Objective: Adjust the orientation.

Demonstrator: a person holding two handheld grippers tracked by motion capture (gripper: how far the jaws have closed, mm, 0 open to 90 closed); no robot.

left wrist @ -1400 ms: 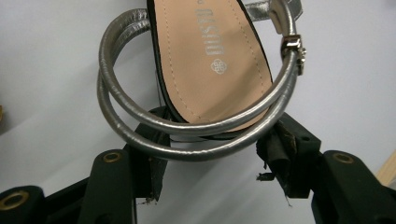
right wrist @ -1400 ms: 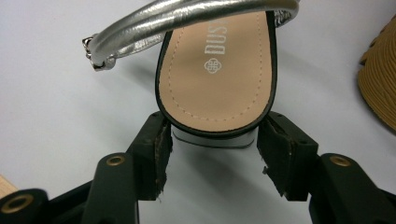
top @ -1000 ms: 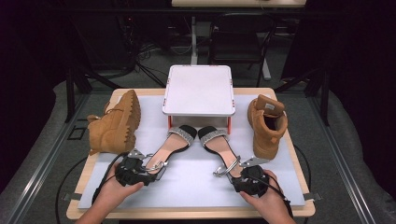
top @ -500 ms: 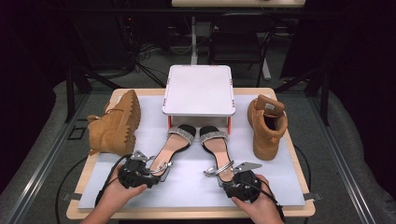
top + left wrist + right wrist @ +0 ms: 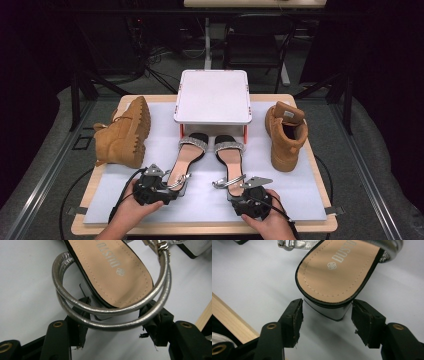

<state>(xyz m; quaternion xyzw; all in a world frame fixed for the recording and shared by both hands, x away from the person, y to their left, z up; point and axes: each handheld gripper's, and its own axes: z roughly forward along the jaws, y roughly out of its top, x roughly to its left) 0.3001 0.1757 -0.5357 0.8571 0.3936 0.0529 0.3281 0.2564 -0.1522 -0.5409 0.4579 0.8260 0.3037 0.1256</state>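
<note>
Your right hand-held gripper (image 5: 327, 322) has just been opening; its jaws straddle the tan-insoled black block-heel sandal (image 5: 337, 272), which runs lengthwise away from the desk's near edge.

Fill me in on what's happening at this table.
A person works a handheld gripper in each hand at the heels of a pair of silver-strapped sandals. The left gripper has its jaws either side of the left sandal heel, under the ankle strap. The right gripper has its open jaws flanking the right sandal heel without pressing it. Both sandals' toes sit under a small white stand, with a tan boot on its side at left and another boot upright at right.
</note>
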